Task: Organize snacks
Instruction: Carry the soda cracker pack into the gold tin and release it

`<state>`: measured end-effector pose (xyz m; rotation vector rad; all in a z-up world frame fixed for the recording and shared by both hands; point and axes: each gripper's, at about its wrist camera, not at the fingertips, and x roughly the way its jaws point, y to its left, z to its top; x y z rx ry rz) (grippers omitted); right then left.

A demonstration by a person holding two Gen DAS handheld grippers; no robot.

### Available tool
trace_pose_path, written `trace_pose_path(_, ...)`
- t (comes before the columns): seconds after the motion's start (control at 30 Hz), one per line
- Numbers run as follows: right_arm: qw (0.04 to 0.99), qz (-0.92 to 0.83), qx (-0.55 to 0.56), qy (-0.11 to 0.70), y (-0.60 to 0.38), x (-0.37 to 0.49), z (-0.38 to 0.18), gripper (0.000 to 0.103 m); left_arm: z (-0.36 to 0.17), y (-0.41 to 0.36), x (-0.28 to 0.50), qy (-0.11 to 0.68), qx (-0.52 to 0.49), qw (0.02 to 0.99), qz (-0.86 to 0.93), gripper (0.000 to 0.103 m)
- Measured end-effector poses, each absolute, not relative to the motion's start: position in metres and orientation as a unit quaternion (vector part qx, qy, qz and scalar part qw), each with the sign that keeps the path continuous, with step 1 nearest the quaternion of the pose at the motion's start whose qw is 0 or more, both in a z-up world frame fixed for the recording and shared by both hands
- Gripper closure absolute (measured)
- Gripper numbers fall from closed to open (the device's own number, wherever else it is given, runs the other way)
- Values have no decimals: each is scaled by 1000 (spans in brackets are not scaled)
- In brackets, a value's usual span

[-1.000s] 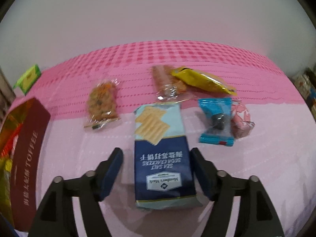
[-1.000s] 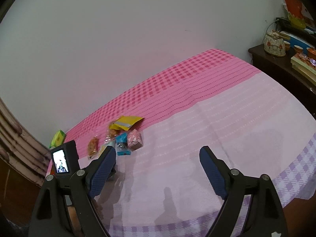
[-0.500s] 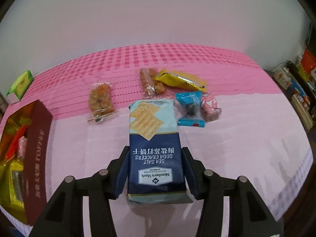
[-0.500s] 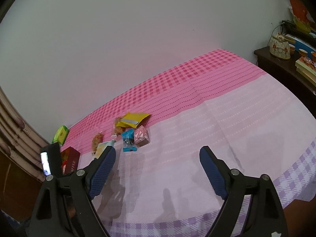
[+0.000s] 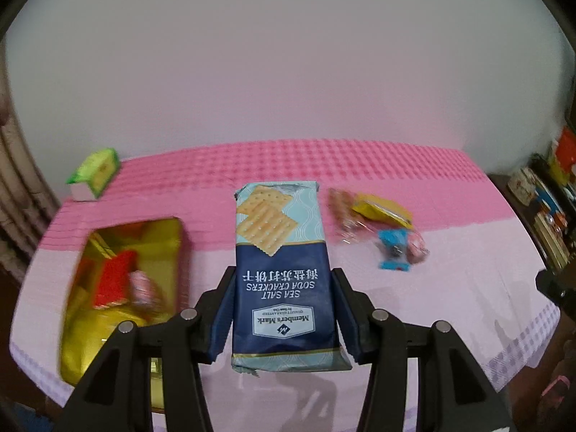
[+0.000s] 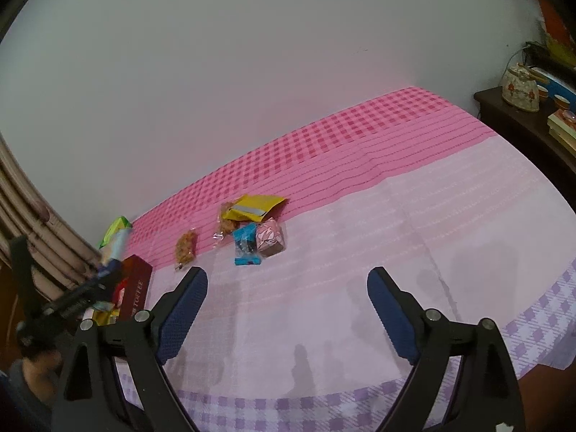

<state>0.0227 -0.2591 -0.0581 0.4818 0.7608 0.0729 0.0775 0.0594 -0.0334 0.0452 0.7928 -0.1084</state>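
Observation:
My left gripper (image 5: 284,309) is shut on a blue and pale green soda cracker pack (image 5: 282,270) and holds it in the air above the table. To its left lies an open gold-lined toffee box (image 5: 122,288) with several snacks inside. A yellow packet (image 5: 383,210), a clear snack bar (image 5: 340,212), a blue candy (image 5: 394,250) and a pink candy (image 5: 417,248) lie to the right. My right gripper (image 6: 288,309) is open and empty over the pale cloth. The same snack pile (image 6: 252,230) lies beyond it, and the toffee box (image 6: 135,289) shows at its left.
A green and white small box (image 5: 95,174) sits at the table's back left by the wall. A nut bar (image 6: 186,246) lies left of the pile. A dark side cabinet (image 6: 522,122) with a teapot and books stands right of the table.
My left gripper closed on the cracker pack, lifted it off the table and swung left, bringing the open toffee box into view. The right gripper stayed open, nearly still.

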Motion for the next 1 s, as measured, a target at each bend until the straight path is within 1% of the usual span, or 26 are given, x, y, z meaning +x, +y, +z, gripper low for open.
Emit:
trace_pose_path(0.13, 896, 43, 232, 376, -255, 23, -61, 14, -15, 92, 70, 375, 23, 926, -25, 52)
trace_pose_path(0.4, 897, 51, 227, 375, -248, 21, -57, 14, 0, 147, 58, 368, 15, 929, 31, 52)
trace_pose_path(0.6, 897, 59, 221, 378, -244, 21, -57, 14, 1, 174, 55, 369, 12, 927, 58, 52)
trace_pose_path(1.0, 892, 69, 217, 390, -237, 24, -62, 13, -17, 193, 53, 384, 16, 919, 91, 52)
